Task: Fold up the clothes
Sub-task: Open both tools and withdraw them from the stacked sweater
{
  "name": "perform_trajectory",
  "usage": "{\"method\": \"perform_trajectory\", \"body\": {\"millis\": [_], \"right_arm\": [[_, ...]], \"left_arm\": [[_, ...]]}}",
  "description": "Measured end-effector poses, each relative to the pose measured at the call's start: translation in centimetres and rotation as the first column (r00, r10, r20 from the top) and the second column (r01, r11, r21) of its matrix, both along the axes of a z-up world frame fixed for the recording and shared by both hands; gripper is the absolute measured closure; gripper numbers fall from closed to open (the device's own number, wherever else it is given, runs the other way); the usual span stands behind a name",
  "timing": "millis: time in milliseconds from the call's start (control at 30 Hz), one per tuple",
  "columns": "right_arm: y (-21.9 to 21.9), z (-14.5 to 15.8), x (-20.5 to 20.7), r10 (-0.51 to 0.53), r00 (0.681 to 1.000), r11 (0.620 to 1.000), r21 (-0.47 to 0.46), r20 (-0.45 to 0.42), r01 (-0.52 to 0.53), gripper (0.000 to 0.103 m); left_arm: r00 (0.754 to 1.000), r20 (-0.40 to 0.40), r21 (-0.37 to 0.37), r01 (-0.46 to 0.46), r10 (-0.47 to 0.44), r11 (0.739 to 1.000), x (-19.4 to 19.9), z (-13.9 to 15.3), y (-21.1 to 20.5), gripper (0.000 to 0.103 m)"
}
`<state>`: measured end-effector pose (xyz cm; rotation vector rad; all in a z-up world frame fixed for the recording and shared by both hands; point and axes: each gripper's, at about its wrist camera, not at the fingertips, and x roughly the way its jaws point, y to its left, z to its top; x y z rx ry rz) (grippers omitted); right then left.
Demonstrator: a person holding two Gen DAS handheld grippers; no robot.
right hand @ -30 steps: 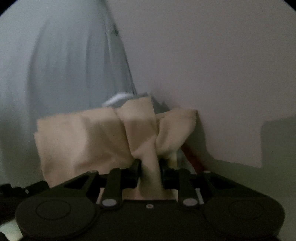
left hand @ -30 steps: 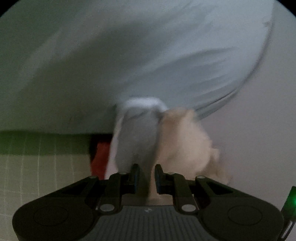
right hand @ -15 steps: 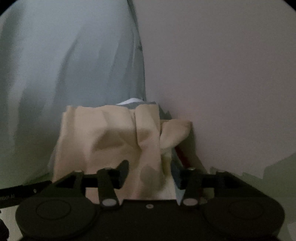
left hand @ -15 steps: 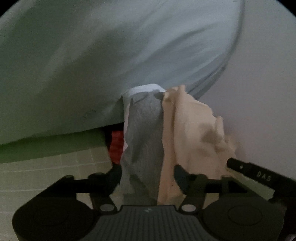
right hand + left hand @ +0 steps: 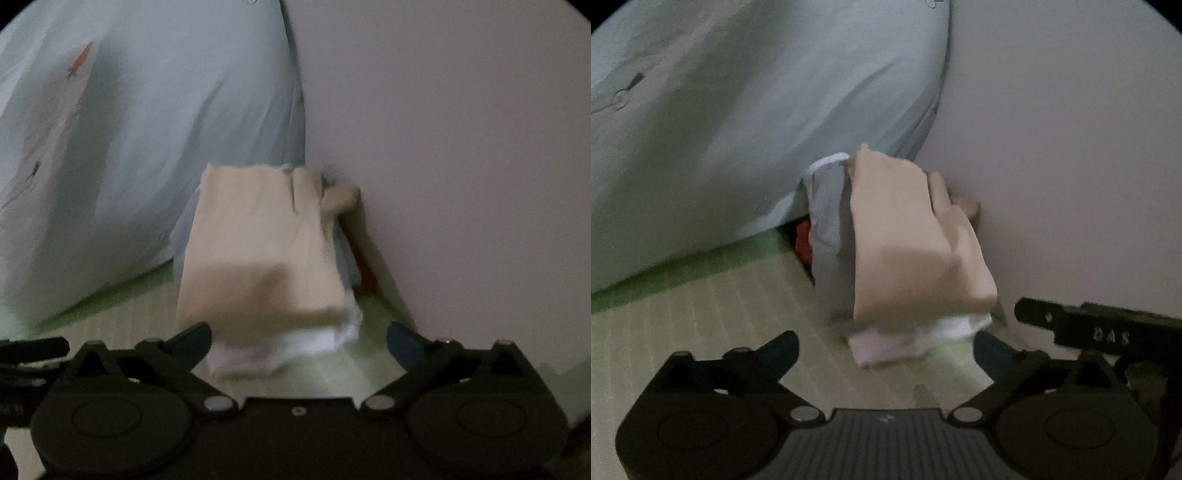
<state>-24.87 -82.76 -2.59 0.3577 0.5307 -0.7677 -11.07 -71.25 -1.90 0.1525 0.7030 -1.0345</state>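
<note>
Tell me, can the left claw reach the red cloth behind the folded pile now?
Probably not directly. The red cloth sits low behind the grey garment, wedged against the pale blue bedding; the open left claw faces the pile.

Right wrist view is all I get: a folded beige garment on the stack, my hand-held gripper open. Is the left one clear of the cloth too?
Observer: Yes. The left hand-held gripper has just been opening, and nothing is between its jaws.
Operator: Anything on the stack's far left side that I can't see?
Observer: A grey garment with a white edge lies along the left of the beige garment.
</note>
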Motion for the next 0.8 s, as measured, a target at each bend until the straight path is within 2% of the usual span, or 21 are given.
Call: {"method": "perform_trajectory", "body": {"millis": [67, 233, 400, 800], "right_arm": [[1.4, -0.7, -1.4, 0.005, 1.0, 1.0, 0.016, -0.01, -0.005, 0.0], [4.3, -2.7, -4.7, 0.013, 1.0, 0.998, 0.068, -0.028, -0.012, 0.0], [5.7, -4.1, -6.4, 0.005, 0.999, 0.994, 0.106, -0.037, -0.001, 0.0], [6.8, -3.7, -7.3, 0.007, 0.999, 0.997, 0.082, -0.035, -0.004, 0.0]], "left_arm": [[1.0, -0.003, -0.002, -0.009, 0.009, 1.0, -1.0, -0.3, 1.4, 0.0], [0.997, 0.072, 0.045, -0.001, -0.003, 0.999, -3.5, -0.8, 3.9, 0.0], [0.996, 0.088, 0.039, 0.025, -0.029, 0.999, -5.3, -1.2, 5.8, 0.0], [0.991, 0.128, 0.04, 0.032, -0.037, 0.999, -6.8, -0.9, 7.1, 0.0]]}}
